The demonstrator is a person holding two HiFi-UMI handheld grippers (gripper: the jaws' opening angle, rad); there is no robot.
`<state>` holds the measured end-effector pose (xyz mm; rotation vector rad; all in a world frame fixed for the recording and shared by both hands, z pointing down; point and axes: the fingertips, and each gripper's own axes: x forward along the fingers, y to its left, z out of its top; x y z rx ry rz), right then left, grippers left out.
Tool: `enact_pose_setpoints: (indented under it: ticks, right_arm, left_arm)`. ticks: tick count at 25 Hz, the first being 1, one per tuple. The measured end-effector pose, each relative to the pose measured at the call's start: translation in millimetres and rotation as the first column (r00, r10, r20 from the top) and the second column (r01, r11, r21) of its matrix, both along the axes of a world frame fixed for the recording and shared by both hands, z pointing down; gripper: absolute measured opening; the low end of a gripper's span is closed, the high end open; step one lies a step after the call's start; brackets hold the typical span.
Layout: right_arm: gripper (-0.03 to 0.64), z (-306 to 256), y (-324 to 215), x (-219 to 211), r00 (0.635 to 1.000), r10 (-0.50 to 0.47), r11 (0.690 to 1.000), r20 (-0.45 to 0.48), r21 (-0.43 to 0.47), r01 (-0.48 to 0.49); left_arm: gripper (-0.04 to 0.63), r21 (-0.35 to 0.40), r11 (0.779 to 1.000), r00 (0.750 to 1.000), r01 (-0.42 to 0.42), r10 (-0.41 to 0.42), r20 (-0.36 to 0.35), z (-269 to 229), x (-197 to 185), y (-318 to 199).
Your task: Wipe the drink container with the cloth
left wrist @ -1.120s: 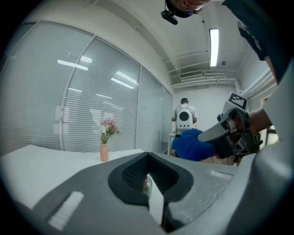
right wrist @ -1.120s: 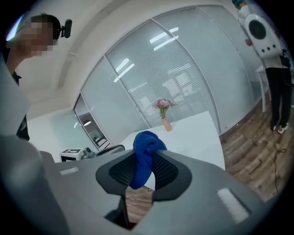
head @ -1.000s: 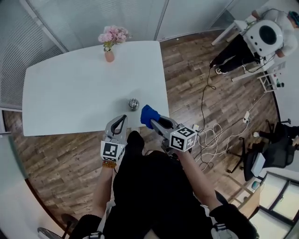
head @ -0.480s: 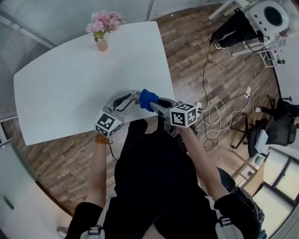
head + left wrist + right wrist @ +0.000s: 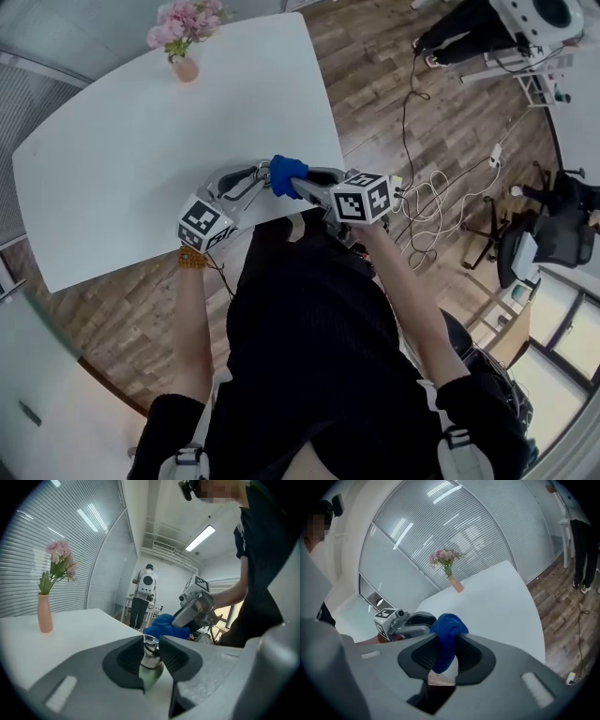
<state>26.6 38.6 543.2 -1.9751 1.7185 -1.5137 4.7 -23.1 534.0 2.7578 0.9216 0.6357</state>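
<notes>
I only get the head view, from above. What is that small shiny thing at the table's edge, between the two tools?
Observer: A metal drink container. The left gripper view shows it upright between the jaws of the left tool, which have just been opening.
Visitor: And the blue lump beside it?
Observer: A cloth. The right gripper view shows it pinched between the jaws of the right tool, with its end hanging below them.
Visitor: What's above us? My view only looks down.
Observer: The left gripper view shows long ceiling lights, switched on.
</notes>
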Motion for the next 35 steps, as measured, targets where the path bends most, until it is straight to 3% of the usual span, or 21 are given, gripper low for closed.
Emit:
enact_pose_setpoints:
  ticks: [10,15,35]
  right_arm:
    - [0.106,20.8,-0.8,7.0,1.000,-0.010,0.997,0.027,-0.072,0.012]
    - [0.103,39.1,1.7,6.5,0.999,-0.041,0.988,-0.019,-0.147,0.038]
    - [0.098,54.8,-5.0,13.0,0.995,-0.067,0.970,0.070,-0.229,0.081]
  left_arm:
    - [0.199,0.040,0.999,1.000,-0.004,0.003,0.027,2.1,4.6,-0.3]
    - [0.199,0.051,0.999,0.999,-0.002,0.000,0.035,1.1,4.3,1.2]
    - [0.201,0.070,0.997,0.999,0.007,-0.010,0.039,4.0,5.3,-0.6]
